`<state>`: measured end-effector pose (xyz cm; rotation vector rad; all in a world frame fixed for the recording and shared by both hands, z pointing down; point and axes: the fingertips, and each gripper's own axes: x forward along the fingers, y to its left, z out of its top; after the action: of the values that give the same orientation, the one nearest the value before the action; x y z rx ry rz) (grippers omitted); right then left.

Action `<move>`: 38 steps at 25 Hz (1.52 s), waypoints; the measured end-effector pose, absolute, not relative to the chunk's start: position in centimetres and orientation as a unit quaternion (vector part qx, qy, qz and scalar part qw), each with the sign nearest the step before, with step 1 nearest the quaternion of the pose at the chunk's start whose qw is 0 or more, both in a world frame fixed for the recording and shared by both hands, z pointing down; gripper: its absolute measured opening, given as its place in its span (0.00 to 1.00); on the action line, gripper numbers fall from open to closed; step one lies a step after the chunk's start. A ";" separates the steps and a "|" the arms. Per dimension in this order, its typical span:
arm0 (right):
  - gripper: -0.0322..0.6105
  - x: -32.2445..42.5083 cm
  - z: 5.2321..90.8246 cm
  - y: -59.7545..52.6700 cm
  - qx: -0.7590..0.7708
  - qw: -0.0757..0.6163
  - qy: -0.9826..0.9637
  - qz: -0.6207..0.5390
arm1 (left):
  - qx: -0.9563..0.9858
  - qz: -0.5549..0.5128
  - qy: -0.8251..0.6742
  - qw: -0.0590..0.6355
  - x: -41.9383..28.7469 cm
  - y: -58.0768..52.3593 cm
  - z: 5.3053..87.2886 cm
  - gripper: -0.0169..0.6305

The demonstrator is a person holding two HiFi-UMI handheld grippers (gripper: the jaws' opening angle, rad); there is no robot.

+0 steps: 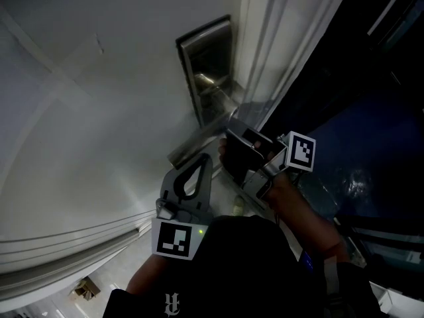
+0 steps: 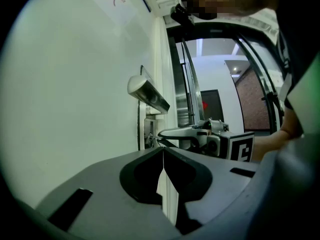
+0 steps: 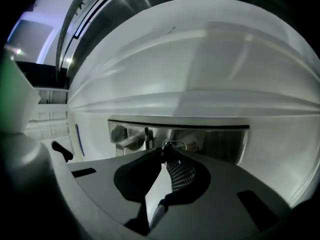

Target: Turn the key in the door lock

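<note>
The metal lock plate (image 1: 207,65) is set in a white door (image 1: 99,111), with a lever handle (image 1: 202,138) below it. My right gripper (image 1: 233,132) is pressed up to the plate beside the handle, shut on the key (image 3: 172,145); only the key's small ring shows above the jaw tips. In the left gripper view the right gripper (image 2: 160,140) reaches to the keyhole (image 2: 148,139) under the handle (image 2: 150,95). My left gripper (image 1: 201,161) hangs just below the handle, off the door, shut with nothing in it.
The door's edge and a metal frame (image 1: 278,58) run along the right of the lock. Beyond is a dark doorway (image 1: 371,111). A white skirting strip (image 1: 73,244) runs along the door's foot, with tiled floor (image 1: 79,290) below.
</note>
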<state>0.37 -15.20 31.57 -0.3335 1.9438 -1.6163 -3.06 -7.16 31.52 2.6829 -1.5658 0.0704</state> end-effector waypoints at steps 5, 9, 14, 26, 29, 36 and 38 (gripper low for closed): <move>0.09 0.3 31.4 -15.2 -0.112 0.300 0.728 -0.606 | 0.862 0.024 -0.505 0.017 -3.0 -7.1 31.5 0.04; 0.09 0.4 31.3 -15.3 -0.106 0.302 0.738 -0.593 | 0.862 0.025 -0.506 0.018 -2.9 -7.0 31.6 0.04; 0.14 1.2 31.1 -15.1 -0.122 0.300 0.758 -0.566 | 0.862 0.027 -0.505 0.018 -2.8 -7.0 31.7 0.04; 0.16 2.9 29.5 -13.1 -0.236 0.114 0.929 -0.261 | 0.863 0.027 -0.504 0.018 -2.5 -6.8 31.8 0.04; 0.16 2.4 28.9 -12.4 -0.257 0.057 0.955 -0.139 | 0.863 0.027 -0.504 0.018 -2.4 -6.7 31.8 0.04; 0.16 1.1 29.0 -11.0 -0.296 -0.110 0.935 0.160 | 0.862 0.028 -0.506 0.023 -2.5 -6.5 32.0 0.04; 0.16 0.9 29.2 -10.8 -0.310 -0.155 0.900 0.263 | 0.862 0.028 -0.506 0.023 -2.4 -6.4 32.0 0.04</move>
<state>0.92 -10.75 29.23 -1.0840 3.1469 0.9189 -2.44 -6.43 32.02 2.6674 -1.5677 0.0859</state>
